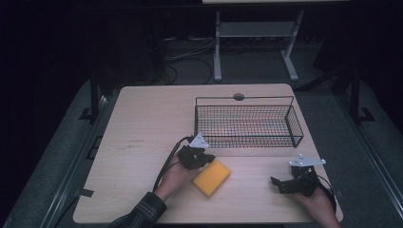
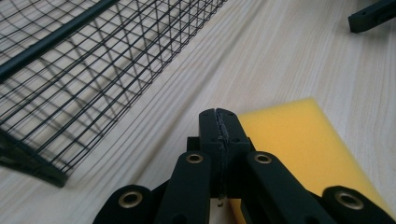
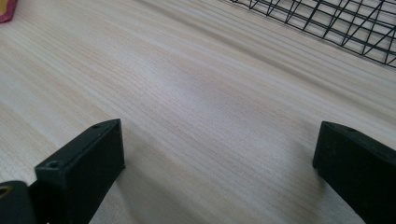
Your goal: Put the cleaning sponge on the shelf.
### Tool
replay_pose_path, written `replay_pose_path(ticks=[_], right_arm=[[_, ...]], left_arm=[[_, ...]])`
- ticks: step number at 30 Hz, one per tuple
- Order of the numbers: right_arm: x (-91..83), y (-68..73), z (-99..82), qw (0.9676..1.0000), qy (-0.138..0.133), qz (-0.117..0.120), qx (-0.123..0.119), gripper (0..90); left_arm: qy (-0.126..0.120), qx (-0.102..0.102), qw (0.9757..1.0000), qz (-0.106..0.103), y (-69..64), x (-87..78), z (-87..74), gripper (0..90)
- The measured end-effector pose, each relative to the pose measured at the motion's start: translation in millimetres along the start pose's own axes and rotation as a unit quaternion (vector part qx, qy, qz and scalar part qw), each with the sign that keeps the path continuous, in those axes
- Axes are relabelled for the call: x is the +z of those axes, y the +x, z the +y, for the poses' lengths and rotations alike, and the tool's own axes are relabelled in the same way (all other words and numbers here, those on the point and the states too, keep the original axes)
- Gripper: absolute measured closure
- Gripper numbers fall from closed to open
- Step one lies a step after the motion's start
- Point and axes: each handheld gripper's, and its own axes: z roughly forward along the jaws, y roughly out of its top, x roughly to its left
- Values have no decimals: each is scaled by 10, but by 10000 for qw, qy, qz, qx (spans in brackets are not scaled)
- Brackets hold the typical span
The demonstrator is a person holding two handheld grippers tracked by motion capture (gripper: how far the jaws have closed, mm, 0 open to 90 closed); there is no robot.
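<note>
On the wooden table [image 1: 142,137], the left gripper [image 1: 205,156] sits at the upper-left corner of the yellow sponge [image 1: 212,177], its jaws pressed together with nothing between them. In the left gripper view the clenched jaws sit just over the sponge's near edge, the sponge [image 2: 299,144] lying flat to their right. The wire basket [image 1: 247,124] stands just beyond. Farther right, well apart from the sponge, the right gripper [image 1: 280,184] rests low over bare wood, jaws spread wide and empty.
</note>
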Motion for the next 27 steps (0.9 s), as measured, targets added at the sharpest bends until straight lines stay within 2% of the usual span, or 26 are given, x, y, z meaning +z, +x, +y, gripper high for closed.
replay_pose_path(ticks=[4,12,13,17,27], right_arm=[[0,0,0,10000,0,0,-1,13],[0,0,0,10000,0,0,0,13],[0,0,0,10000,0,0,-1,13],[0,0,0,10000,-1,0,-2,13],[0,0,0,10000,-1,0,-1,13]], left_arm=[[-25,-17,10000,-60,-24,44,27,897],[-37,44,9999,-133,-71,108,79,897],[1,98,9998,-145,-72,108,88,897],[-26,47,9999,-157,-70,104,86,892],[78,-113,9998,-143,-9,-29,73,722]])
